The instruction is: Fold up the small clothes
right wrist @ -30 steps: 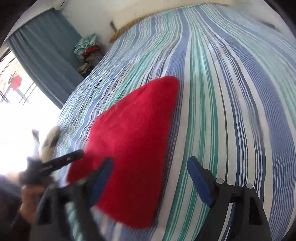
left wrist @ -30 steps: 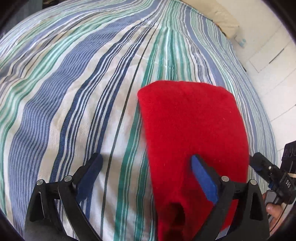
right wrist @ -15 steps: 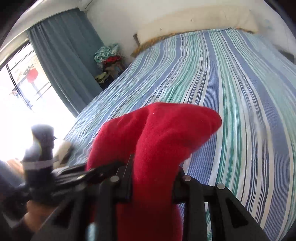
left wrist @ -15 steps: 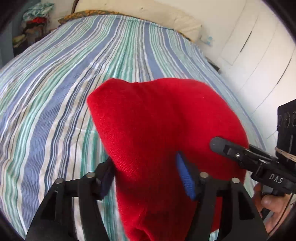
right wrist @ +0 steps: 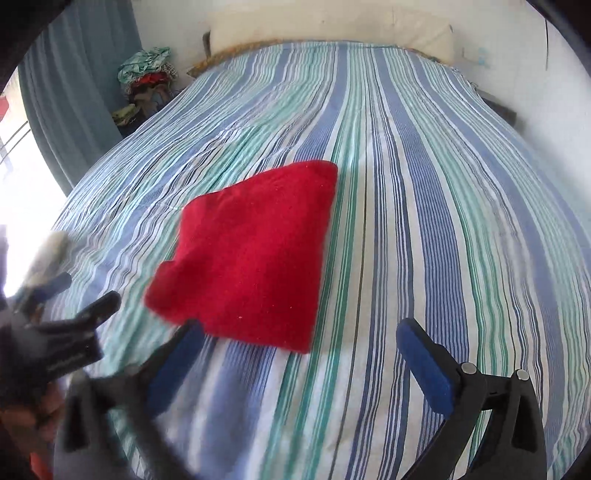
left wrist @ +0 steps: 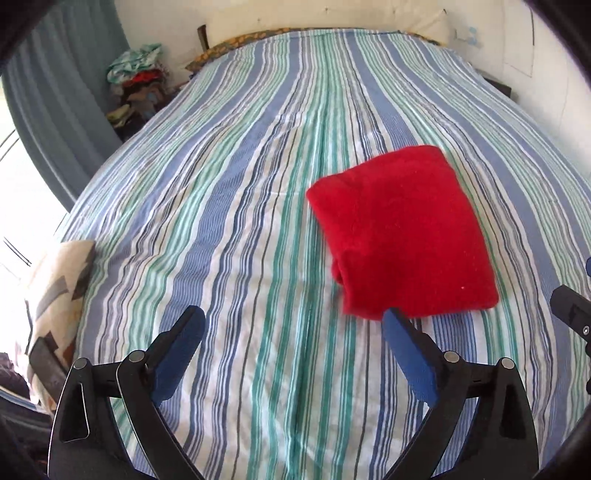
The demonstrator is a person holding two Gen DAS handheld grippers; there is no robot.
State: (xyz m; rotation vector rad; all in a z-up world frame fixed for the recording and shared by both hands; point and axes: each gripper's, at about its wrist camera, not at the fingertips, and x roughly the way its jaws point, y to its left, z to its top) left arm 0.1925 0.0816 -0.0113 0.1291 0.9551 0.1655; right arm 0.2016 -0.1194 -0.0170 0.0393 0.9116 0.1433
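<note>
A red garment (left wrist: 400,230) lies folded into a thick square on the striped bed (left wrist: 240,184). It also shows in the right wrist view (right wrist: 251,254). My left gripper (left wrist: 293,323) is open and empty, pulled back from the garment's near edge; its right finger sits just in front of that edge. My right gripper (right wrist: 299,336) is open and empty, also just short of the garment's near edge. The left gripper shows blurred at the left of the right wrist view (right wrist: 66,317).
A patterned cream cushion (left wrist: 55,295) lies at the bed's left edge. A pile of clothes (left wrist: 135,79) sits beyond the bed by a blue curtain (left wrist: 55,110). A pillow (right wrist: 332,26) lies at the head, white wall at right.
Both grippers were shut on the lifted red garment half a second ago. They have since let go and drawn back, and the garment now lies folded over on the bed.
</note>
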